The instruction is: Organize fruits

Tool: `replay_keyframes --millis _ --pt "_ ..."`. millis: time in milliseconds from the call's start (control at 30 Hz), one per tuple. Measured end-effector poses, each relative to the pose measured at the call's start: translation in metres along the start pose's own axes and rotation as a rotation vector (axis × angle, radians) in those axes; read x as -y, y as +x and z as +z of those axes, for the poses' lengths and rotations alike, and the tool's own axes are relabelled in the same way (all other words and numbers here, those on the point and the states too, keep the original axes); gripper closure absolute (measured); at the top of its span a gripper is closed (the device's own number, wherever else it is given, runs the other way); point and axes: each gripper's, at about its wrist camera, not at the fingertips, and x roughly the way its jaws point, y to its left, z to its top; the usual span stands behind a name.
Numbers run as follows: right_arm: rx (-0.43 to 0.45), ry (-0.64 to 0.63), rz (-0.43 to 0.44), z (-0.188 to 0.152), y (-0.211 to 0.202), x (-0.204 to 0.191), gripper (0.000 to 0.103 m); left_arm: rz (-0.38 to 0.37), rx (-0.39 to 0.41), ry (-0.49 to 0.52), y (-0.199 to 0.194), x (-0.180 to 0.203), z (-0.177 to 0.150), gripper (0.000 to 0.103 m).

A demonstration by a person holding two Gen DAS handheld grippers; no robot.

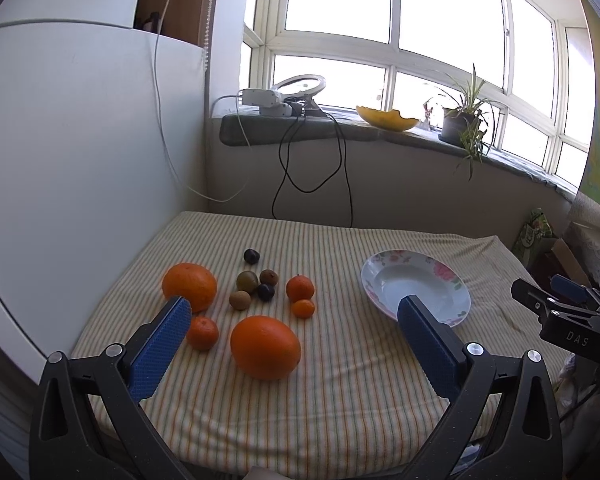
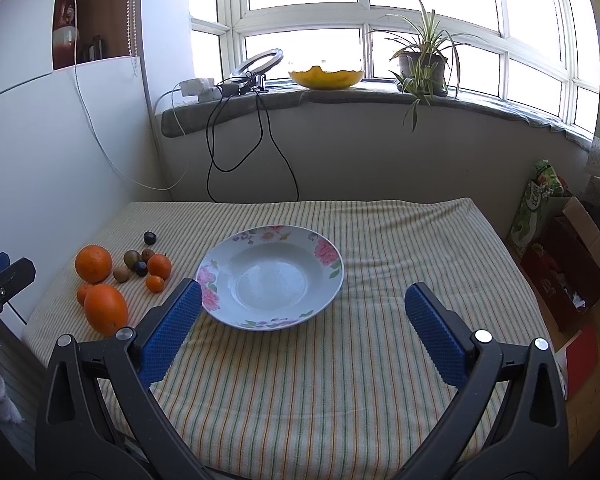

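Your worktop [image 2: 340,380] carries a striped cloth with some give in it, so anything round may roll a little when nudged.

The floral plate [image 2: 328,276] is the largest piece: stiff, glazed, breakable and empty. In the right wrist view it sits at 12 o'clock from your right gripper [image 2: 303,305]; leave it where it lies and bring the fruit to it.

The fruit lies in a loose cluster at 9 o'clock from the plate. The near orange [image 1: 265,347] and the far orange [image 1: 189,286] are likely the heaviest, firm with a dimpled, grippy peel. Take each across its widest middle, jaws level.

Three mandarins come next: one [image 1: 202,333] between the oranges, one [image 1: 300,288] at the plate side and a smaller one [image 1: 303,308] just beside it. They look light with thin skin, so close gently.

The smallest are brownish kiwi-like fruits [image 1: 247,281] and dark plums [image 1: 266,292], bunched close together, some touching. These are probably soft and smooth-skinned; approach from above and squeeze least.

Your left gripper [image 1: 294,316] hovers over the near orange, jaws spread wide and holding nothing. Your right gripper is likewise released and empty.
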Motion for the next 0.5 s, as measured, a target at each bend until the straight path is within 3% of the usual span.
replay_keyframes --millis 500 --pt "-0.025 -0.014 0.039 -0.002 0.015 -0.009 0.000 -0.010 -0.054 -0.055 0.017 -0.021 -0.010 0.001"
